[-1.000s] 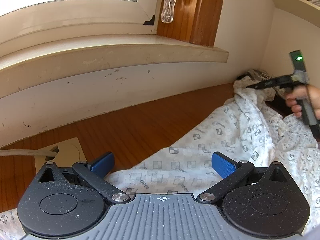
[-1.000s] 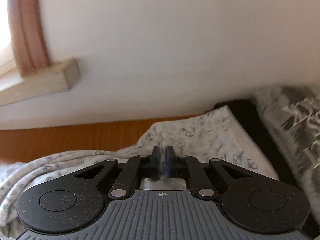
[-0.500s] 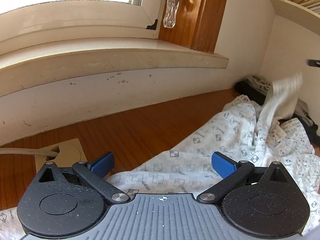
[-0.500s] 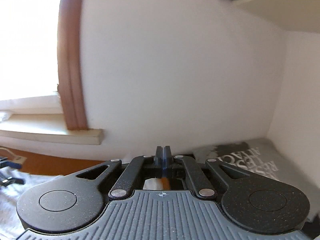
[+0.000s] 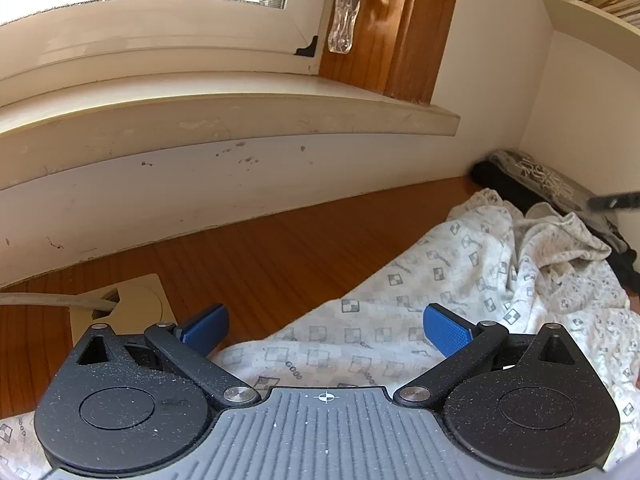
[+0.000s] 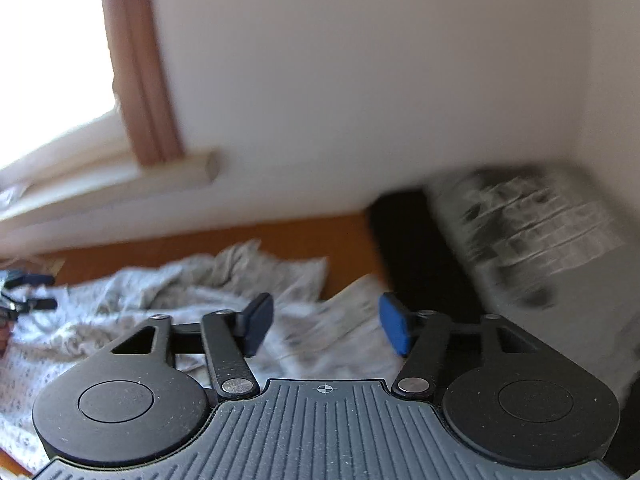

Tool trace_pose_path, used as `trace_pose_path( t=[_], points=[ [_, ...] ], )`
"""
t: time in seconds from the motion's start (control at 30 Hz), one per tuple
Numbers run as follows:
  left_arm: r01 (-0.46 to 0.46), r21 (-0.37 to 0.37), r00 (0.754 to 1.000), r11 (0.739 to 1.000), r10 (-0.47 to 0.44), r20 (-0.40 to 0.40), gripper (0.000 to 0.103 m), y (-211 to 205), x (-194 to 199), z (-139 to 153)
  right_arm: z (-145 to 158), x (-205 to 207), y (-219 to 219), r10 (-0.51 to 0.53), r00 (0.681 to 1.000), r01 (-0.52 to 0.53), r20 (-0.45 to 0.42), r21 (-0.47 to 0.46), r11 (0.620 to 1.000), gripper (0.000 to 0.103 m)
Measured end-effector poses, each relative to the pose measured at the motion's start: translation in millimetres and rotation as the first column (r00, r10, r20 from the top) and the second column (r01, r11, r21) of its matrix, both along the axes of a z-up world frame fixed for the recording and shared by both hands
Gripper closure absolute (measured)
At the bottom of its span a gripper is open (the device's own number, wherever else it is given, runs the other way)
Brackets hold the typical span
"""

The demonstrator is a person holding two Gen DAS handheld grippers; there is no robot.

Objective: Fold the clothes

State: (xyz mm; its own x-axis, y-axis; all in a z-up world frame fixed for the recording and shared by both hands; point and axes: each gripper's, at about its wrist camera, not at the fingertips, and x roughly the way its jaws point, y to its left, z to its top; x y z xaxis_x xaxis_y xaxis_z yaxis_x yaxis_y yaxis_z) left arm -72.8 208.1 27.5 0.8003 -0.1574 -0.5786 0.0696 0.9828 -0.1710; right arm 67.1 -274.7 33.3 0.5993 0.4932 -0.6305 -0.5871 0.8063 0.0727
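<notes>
Patterned white garment (image 5: pixel 460 292) lies rumpled on the wooden desk (image 5: pixel 280 256), spreading from just under my left gripper (image 5: pixel 326 326) away to its right, where the cloth bunches into loose folds. That left gripper hangs over the near edge of the fabric with its blue pads (image 5: pixel 446 330) wide apart and nothing pinched between them; the cloth simply passes below. From my right gripper (image 6: pixel 326 326) the same garment (image 6: pixel 168 300) sits ahead and off to the left, heaped in soft ridges, with one flap reaching forward under the gap between the fingers. The right gripper's jaws are opening at this moment, its blue pads (image 6: pixel 394 328) already standing apart, and no cloth is caught between them; the fabric lies lower, clear of both pads. The right view is smeared by motion, so fine detail is lost. Ahead and to the right of that gripper a folded grey printed garment (image 6: pixel 536 232) rests on a black one (image 6: pixel 404 240) against the wall corner. Beyond my left gripper runs a pale window sill (image 5: pixel 224 112), and to its left a cable (image 5: pixel 56 300) enters a beige grommet plate (image 5: pixel 132 308) set in the desk.
</notes>
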Motion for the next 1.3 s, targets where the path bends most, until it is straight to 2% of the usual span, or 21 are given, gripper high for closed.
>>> trace_pose_path(
  t=[0.13, 0.2, 0.23, 0.27, 0.37, 0.53, 0.63, 0.7, 0.9, 1.0, 1.1, 1.3],
  points=[
    [0.005, 0.004, 1.0, 1.0, -0.005, 0.002, 0.0, -1, 0, -1, -33, 3, 26, -0.01, 1.0, 0.011, 0.011, -0.138, 0.99, 0.033],
    [0.007, 0.008, 1.0, 1.0, -0.007, 0.001, 0.0, -1, 1, -1, -40, 5, 23, -0.014, 1.0, 0.01, -0.025, -0.129, 0.992, 0.06],
    [0.008, 0.009, 1.0, 1.0, -0.008, 0.001, 0.0, -1, 1, -1, -38, 3, 20, -0.017, 1.0, 0.015, -0.018, -0.126, 0.992, 0.07],
    [0.006, 0.007, 1.0, 1.0, -0.006, 0.002, 0.0, 0, 1, -1, -33, 0, 17, -0.022, 1.0, 0.023, 0.006, -0.129, 0.991, 0.09],
    [0.006, 0.0, 1.0, 1.0, -0.006, 0.003, 0.0, 2, 1, -1, -11, -16, 4, -0.022, 0.998, 0.029, 0.067, -0.111, 0.993, 0.09],
    [-0.001, -0.007, 1.0, 1.0, 0.001, 0.009, 0.0, 3, 0, -1, 56, -51, -41, -0.076, 0.977, 0.096, 0.199, -0.093, 0.991, 0.092],
    [-0.001, -0.017, 1.0, 1.0, 0.001, 0.016, 0.0, 6, 0, 0, 86, -78, -68, -0.098, 0.963, 0.122, 0.249, -0.085, 0.989, 0.092],
    [-0.001, -0.026, 1.0, 1.0, 0.001, 0.017, 0.0, 7, 0, 0, 97, -93, -84, -0.101, 0.963, 0.126, 0.251, -0.088, 0.988, 0.092],
    [0.005, -0.034, 1.0, 0.999, -0.004, 0.007, 0.0, 8, 1, 1, 66, -89, -101, -0.08, 0.991, 0.095, 0.106, -0.146, 0.985, 0.09],
    [0.005, -0.037, 1.0, 0.999, -0.005, -0.004, 0.0, 9, 2, 1, 57, -87, -97, -0.077, 0.993, 0.087, 0.093, -0.107, 0.99, 0.077],
    [0.006, -0.035, 1.0, 0.999, -0.007, -0.006, 0.0, 9, 3, 0, 50, -83, -77, -0.039, 0.994, 0.048, 0.104, -0.091, 0.995, 0.071],
    [0.006, -0.032, 1.0, 0.999, -0.006, -0.006, 0.0, 9, 3, -1, 28, -73, -14, 0.097, 0.993, -0.09, 0.065, -0.102, 0.991, 0.068]
  ],
)
